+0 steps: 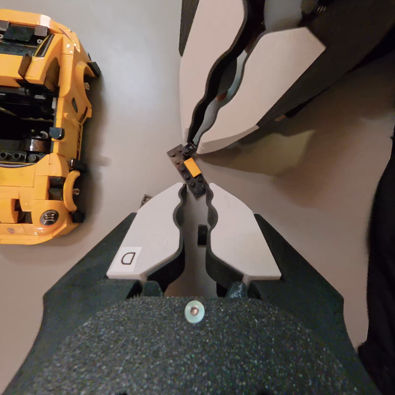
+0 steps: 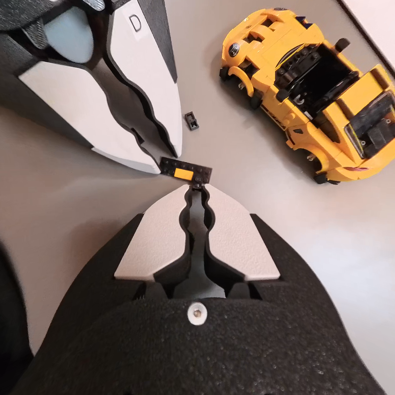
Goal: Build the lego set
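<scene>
Left gripper (image 1: 195,190) pinching one end of the black plate (image 1: 188,173) above the table (image 1: 136,89) — steadying it; right gripper (image 2: 197,186) clamped on a small black piece (image 2: 197,180), seemingly pressing it beside the orange tile (image 2: 183,172). Yellow car (image 2: 310,102) nearby.

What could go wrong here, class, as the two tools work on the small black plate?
The right tool pinches only a tiny black piece by its edge; it could slip out.

The left tool has only one end of the black plate between its tips; pressing at the far end could tilt the plate or pop off its orange tile.
</scene>
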The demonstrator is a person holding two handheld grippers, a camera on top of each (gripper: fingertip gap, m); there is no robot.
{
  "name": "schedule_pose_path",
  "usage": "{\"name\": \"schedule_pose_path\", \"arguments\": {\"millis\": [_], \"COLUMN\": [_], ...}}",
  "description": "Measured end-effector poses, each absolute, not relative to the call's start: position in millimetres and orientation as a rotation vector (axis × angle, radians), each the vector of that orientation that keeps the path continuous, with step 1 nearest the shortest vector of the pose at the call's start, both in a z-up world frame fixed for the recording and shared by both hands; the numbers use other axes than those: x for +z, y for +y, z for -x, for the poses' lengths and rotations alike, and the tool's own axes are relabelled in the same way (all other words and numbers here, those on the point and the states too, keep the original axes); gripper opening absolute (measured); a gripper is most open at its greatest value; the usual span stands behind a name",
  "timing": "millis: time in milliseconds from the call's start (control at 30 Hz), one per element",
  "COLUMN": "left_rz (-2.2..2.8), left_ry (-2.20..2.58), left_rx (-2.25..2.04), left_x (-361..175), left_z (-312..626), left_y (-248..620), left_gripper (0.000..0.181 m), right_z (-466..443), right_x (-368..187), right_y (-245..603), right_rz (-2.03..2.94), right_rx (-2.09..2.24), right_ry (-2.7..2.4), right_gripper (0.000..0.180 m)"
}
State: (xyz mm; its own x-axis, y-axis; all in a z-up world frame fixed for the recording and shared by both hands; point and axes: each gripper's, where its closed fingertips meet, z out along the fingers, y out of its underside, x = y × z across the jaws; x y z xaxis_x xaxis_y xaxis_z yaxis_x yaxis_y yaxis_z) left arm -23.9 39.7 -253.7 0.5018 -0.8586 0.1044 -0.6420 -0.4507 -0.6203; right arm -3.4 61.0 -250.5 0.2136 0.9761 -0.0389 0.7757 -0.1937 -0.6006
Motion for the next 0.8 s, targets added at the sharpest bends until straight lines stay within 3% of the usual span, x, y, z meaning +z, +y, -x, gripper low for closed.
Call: {"name": "schedule_pose_path", "arguments": {"millis": [800], "left_rz": [2.183], "left_ry": [1.226], "left_rx": [-0.567], "left_x": [-249.0], "left_z": [24.2], "left_y": [44.8], "left_gripper": [0.017], "right_z": [10.6], "right_x": [-254.2], "right_y": [59.3], "right_rz": [2.004], "right_rx": [0.603], "right_ry": [-1.702], "right_gripper": [0.009]}}
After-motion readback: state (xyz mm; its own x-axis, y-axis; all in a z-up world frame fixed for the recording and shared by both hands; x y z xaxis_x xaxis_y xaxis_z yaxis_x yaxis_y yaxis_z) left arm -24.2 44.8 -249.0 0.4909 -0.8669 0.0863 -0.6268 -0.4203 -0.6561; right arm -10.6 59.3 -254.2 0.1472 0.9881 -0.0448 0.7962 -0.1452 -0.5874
